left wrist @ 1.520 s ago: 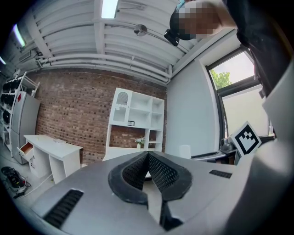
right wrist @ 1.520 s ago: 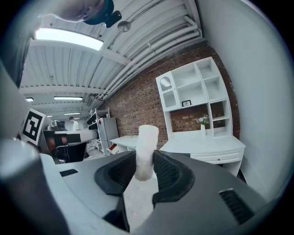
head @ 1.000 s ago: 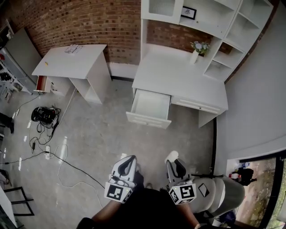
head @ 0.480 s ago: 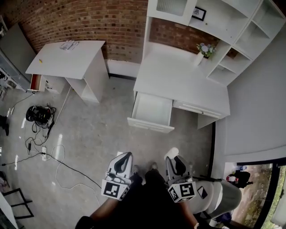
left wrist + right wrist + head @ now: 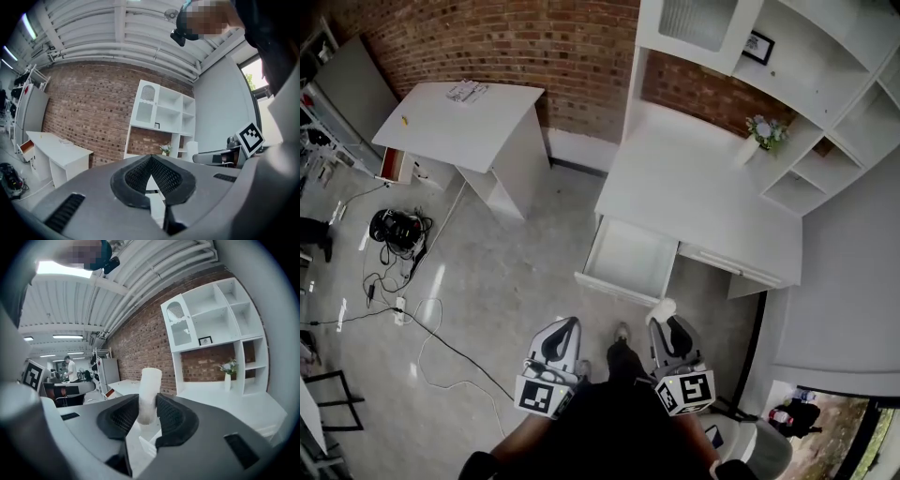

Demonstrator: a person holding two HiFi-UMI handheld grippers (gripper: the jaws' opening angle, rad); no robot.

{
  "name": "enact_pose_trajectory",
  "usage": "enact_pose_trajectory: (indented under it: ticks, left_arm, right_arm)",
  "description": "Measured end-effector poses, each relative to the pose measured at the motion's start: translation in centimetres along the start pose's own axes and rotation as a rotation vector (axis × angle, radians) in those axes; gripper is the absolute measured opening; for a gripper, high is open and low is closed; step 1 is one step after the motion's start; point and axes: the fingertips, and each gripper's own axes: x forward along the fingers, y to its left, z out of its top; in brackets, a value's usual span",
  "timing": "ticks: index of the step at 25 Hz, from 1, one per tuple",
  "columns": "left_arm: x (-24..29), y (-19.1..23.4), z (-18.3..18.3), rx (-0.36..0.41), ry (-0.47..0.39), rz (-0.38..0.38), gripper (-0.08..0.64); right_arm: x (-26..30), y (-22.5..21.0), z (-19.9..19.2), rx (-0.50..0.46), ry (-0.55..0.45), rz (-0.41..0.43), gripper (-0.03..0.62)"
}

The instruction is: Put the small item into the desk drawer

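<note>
A white desk (image 5: 675,202) with a shelf unit stands against the brick wall; its left drawer (image 5: 625,262) is pulled out and looks empty. My right gripper (image 5: 664,317) is shut on a small white cylinder (image 5: 149,394), whose top pokes above the jaws (image 5: 661,309). It hovers just short of the drawer's front. My left gripper (image 5: 565,330) is beside it, jaws shut with nothing between them (image 5: 151,174). Both point toward the desk.
A second white desk (image 5: 469,122) stands at the left with a red-sided drawer open. Cables and a black bundle (image 5: 397,230) lie on the concrete floor at left. A vase of flowers (image 5: 757,136) sits on the main desk. A person stands far off (image 5: 71,370).
Both grippers and the camera have moved forward toward the desk; the open drawer now lies much closer to the gripper tips. The white cylinder stays gripped.
</note>
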Motion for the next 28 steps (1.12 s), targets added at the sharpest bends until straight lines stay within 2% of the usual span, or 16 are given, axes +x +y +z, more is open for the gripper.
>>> enact_pose_trajectory:
  ticks: [5, 10, 17, 28]
  left_arm:
    - [5.6, 0.0, 0.9, 0.021, -0.011, 0.069, 0.025]
    - [9.2, -0.1, 1.4, 0.018, -0.020, 0.160, 0.025]
    - [11.5, 1.6, 0.0, -0.010, 0.017, 0.231, 0.025]
    - [17.0, 5.9, -0.4, -0.032, 0.026, 0.209, 0.025]
  right_arm:
    - [4.7, -5.1, 2.4, -0.032, -0.015, 0.088, 0.133]
    - [8.1, -9.1, 2.1, -0.046, 0.017, 0.156, 0.133]
    - [12.2, -11.2, 1.0, -0.032, 0.050, 0.199, 0.133]
    - [19.4, -11.8, 0.0, -0.086, 0.099, 0.208, 0.133]
